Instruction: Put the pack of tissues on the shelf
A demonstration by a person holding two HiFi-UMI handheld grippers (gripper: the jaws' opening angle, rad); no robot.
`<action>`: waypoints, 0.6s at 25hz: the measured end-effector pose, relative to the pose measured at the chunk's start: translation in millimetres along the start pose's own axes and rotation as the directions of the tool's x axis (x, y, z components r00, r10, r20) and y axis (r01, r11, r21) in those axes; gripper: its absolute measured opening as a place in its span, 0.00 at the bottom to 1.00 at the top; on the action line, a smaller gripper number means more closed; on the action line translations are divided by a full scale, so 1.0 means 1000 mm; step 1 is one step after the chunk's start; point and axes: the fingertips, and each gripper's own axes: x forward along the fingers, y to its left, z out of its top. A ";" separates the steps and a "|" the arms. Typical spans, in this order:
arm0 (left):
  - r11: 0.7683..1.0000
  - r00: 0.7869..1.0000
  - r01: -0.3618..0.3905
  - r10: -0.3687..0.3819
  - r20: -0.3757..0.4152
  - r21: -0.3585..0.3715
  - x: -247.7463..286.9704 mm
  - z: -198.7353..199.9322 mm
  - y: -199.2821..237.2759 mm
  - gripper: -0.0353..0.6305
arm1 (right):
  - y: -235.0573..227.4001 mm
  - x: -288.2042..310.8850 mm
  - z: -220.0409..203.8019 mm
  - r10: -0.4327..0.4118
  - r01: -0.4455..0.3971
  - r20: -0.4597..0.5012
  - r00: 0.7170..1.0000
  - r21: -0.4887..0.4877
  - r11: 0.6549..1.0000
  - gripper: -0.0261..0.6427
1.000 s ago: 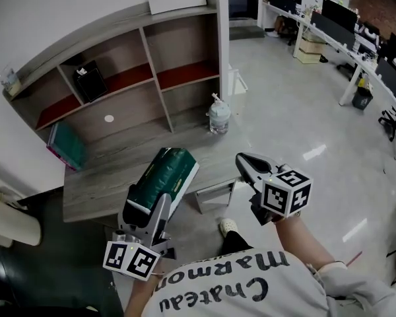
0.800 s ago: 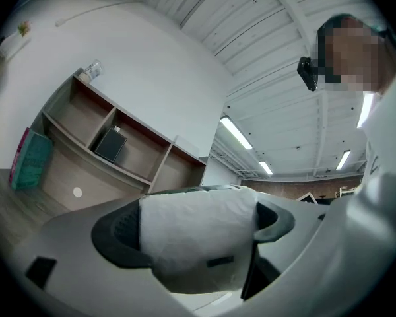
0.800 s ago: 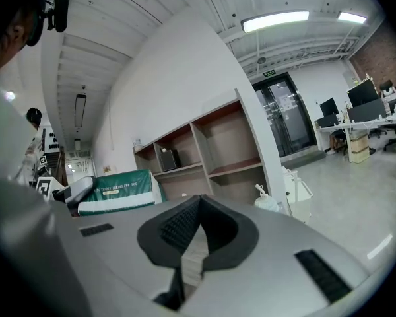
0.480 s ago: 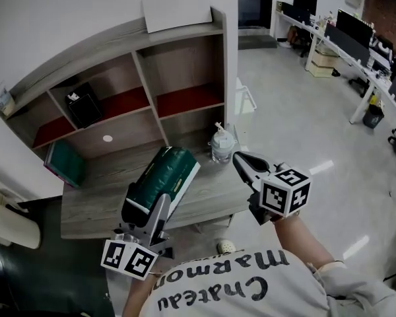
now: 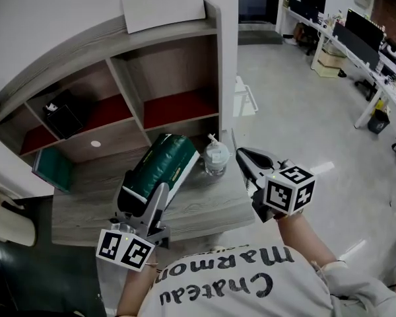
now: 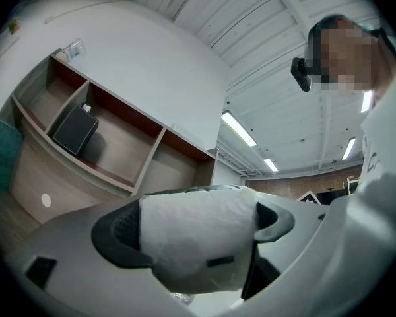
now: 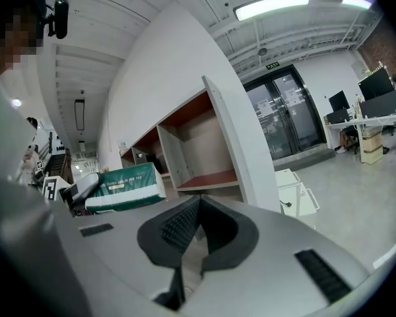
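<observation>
Closer to the shelf unit (image 5: 129, 88) than a second ago, both grippers now reach over the bench (image 5: 86, 207), and the pump bottle (image 5: 216, 158), which stood well ahead of them, sits between the two.

The left gripper (image 5: 145, 202) has its jaws clamped on the white near end of the pack of tissues (image 5: 160, 169); in the left gripper view that white end fills the gap between the pads. The green pack is held clear above the bench, its long axis pointing up toward the shelf unit's lower compartments, its far corner just beside the bottle.

The right gripper (image 5: 240, 156) has its jaws pressed together on nothing, tips aimed at the shelf unit, just right of the bottle.

Farther out, a black box (image 5: 61, 113) rests in an upper left compartment, a second green pack (image 5: 51, 170) stands at the bench's left end, and a white board (image 5: 162, 8) lies on top of the unit.
</observation>
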 end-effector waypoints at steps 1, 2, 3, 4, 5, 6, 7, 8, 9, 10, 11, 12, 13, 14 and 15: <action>1.000 1.000 0.004 -0.004 -0.004 0.010 0.008 -0.001 0.000 0.71 | -0.006 0.001 0.002 0.000 0.000 0.002 1.000 0.001 1.000 0.06; 1.000 1.000 0.006 -0.006 -0.008 0.021 0.015 -0.001 0.000 0.71 | -0.012 0.003 0.004 -0.002 0.002 0.005 1.000 0.003 1.000 0.06; 0.999 1.000 0.007 -0.006 -0.012 0.033 0.021 0.000 0.000 0.71 | -0.017 0.004 0.005 -0.003 0.003 0.006 1.000 0.005 1.000 0.06; 0.999 1.000 0.007 -0.006 -0.014 0.043 0.027 0.001 0.000 0.71 | -0.023 0.005 0.005 -0.005 0.005 0.007 1.000 0.009 1.000 0.06; 0.999 1.000 0.007 -0.006 -0.016 0.051 0.033 0.002 0.001 0.71 | -0.027 0.007 0.005 -0.006 0.006 0.006 1.000 0.013 1.000 0.06; 0.998 1.000 0.008 -0.007 -0.020 0.055 0.038 0.002 0.003 0.71 | -0.031 0.008 0.004 -0.006 0.006 0.004 1.000 0.018 1.000 0.06; 0.998 1.000 0.011 -0.009 -0.026 0.059 0.044 0.003 0.005 0.71 | -0.035 0.010 0.003 -0.007 0.007 0.001 1.000 0.023 1.000 0.06; 0.998 0.999 0.013 -0.011 -0.033 0.064 0.049 0.002 0.006 0.71 | -0.038 0.012 0.002 -0.007 0.008 -0.003 1.000 0.026 1.000 0.06; 0.997 0.999 0.017 -0.014 -0.040 0.072 0.055 0.002 0.007 0.71 | -0.041 0.013 0.001 -0.009 0.009 -0.006 1.000 0.029 1.000 0.06; 0.997 0.999 0.023 -0.019 -0.045 0.080 0.061 0.003 0.008 0.71 | -0.044 0.014 0.000 -0.011 0.011 -0.009 1.000 0.032 0.999 0.06; 0.996 0.999 0.029 -0.025 -0.048 0.089 0.068 0.004 0.008 0.71 | -0.047 0.014 0.000 -0.014 0.014 -0.011 1.000 0.034 0.999 0.06; 0.995 0.998 0.036 -0.031 -0.050 0.098 0.074 0.005 0.008 0.71 | -0.050 0.015 0.001 -0.017 0.018 -0.012 1.000 0.035 0.999 0.06; 0.994 0.998 0.042 -0.037 -0.050 0.105 0.081 0.006 0.009 0.71 | -0.053 0.015 0.002 -0.021 0.022 -0.012 1.000 0.035 0.999 0.06; 0.992 0.998 0.047 -0.041 -0.050 0.113 0.087 0.006 0.011 0.71 | -0.056 0.014 0.003 -0.026 0.026 -0.012 1.000 0.034 0.999 0.06; 0.991 0.998 0.051 -0.045 -0.050 0.122 0.093 0.006 0.013 0.71 | -0.060 0.014 0.004 -0.032 0.032 -0.011 0.999 0.034 0.999 0.06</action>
